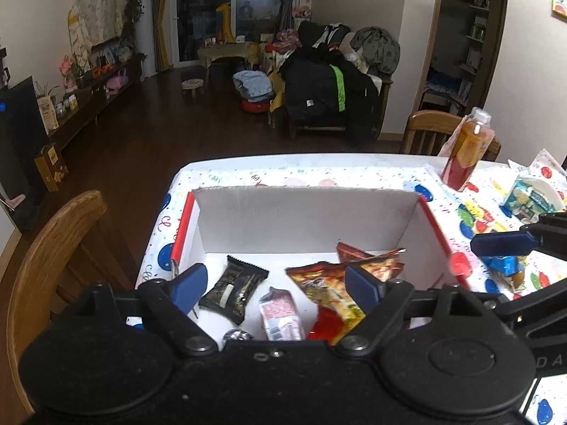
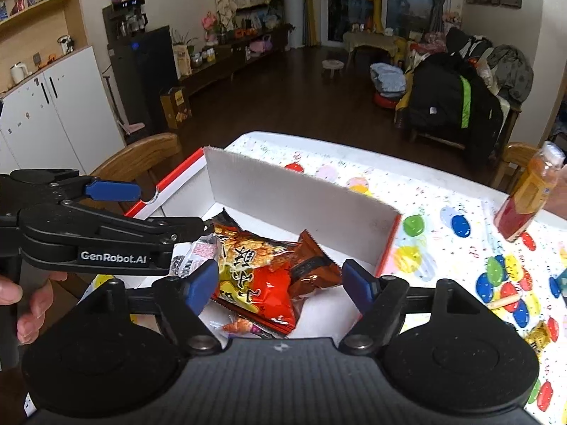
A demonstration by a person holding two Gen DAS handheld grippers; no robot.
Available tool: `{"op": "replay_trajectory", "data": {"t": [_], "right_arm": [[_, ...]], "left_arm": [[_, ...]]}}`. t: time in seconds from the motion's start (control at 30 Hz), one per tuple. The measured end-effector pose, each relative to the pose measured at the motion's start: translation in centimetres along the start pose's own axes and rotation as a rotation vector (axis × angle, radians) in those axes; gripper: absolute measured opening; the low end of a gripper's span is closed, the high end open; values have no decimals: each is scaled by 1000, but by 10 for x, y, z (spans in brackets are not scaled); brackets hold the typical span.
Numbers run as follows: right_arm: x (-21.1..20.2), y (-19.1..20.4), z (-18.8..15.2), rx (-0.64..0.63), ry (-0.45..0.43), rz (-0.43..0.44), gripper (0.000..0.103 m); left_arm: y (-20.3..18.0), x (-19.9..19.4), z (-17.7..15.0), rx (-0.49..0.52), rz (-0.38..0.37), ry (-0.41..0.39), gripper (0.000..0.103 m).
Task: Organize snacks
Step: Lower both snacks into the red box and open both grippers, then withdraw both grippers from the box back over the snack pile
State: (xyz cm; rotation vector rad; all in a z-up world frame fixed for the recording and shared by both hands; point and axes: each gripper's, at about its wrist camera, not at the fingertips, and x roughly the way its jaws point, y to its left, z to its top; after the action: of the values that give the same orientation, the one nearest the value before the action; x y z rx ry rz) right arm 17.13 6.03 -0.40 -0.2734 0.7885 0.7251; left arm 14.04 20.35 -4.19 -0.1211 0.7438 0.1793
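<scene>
Sitting on the table (image 1: pixel 304 173) with the balloon cloth is a white box (image 1: pixel 304 219) with red edges, and the snacks are going in it. Both grippers hang over the box. The left gripper (image 1: pixel 280 283) has its blue fingers (image 1: pixel 191 283) spread wide, and nothing is between them. The right gripper (image 2: pixel 280 283) is spread wide too, and it holds nothing.

Inside the box lies a black snack pack (image 1: pixel 235 288) on the left. Next to it is a small pink and white pack (image 1: pixel 280 313). On the right side is a big red and yellow bag (image 2: pixel 255 272) with a brown pack (image 2: pixel 312 258) partly under it, and they touch each other.

Some snacks are outside the box on the cloth. A blue and white bag (image 1: pixel 528 200) lies to the right of the box, and a blue wrapped snack (image 1: pixel 505 267) lies nearer. A bottle of orange drink (image 1: pixel 467 148) stands at the far side of the table, well apart from the box.

A hand (image 2: pixel 28 304) shows at the left edge of the right camera view, below the left gripper
</scene>
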Motion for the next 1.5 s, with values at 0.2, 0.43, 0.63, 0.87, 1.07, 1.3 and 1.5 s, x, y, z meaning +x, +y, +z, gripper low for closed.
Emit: {"op": "replay_trajectory", "data": {"t": [0.2,0.43,0.63,0.87,1.07,1.3,1.5], "right_arm": [[-26,-16,-10,19,-41,3,89],[-56,-45,-25,58,-75,4,99],[-82,-74,-44,81,-93,9,102],[-109,-117,-76,107,-107,-14,102],[-128,-157,-101,132,-119,-77,102],[-131,-209,-125,196,-92,-126,102],[-125,-239,-141,205,-68,-153,102]], "left_arm": [[-18,-17,1,5,-33,-30,87],[-52,-34,0,42,-58,-74,90],[-83,-41,-2,64,-101,-83,93],[-123,-43,-7,89,-142,-100,102],[-158,-39,-8,86,-163,-120,103],[-197,-23,-5,75,-194,-109,103],[-231,-1,-1,76,-166,-94,103]]}}
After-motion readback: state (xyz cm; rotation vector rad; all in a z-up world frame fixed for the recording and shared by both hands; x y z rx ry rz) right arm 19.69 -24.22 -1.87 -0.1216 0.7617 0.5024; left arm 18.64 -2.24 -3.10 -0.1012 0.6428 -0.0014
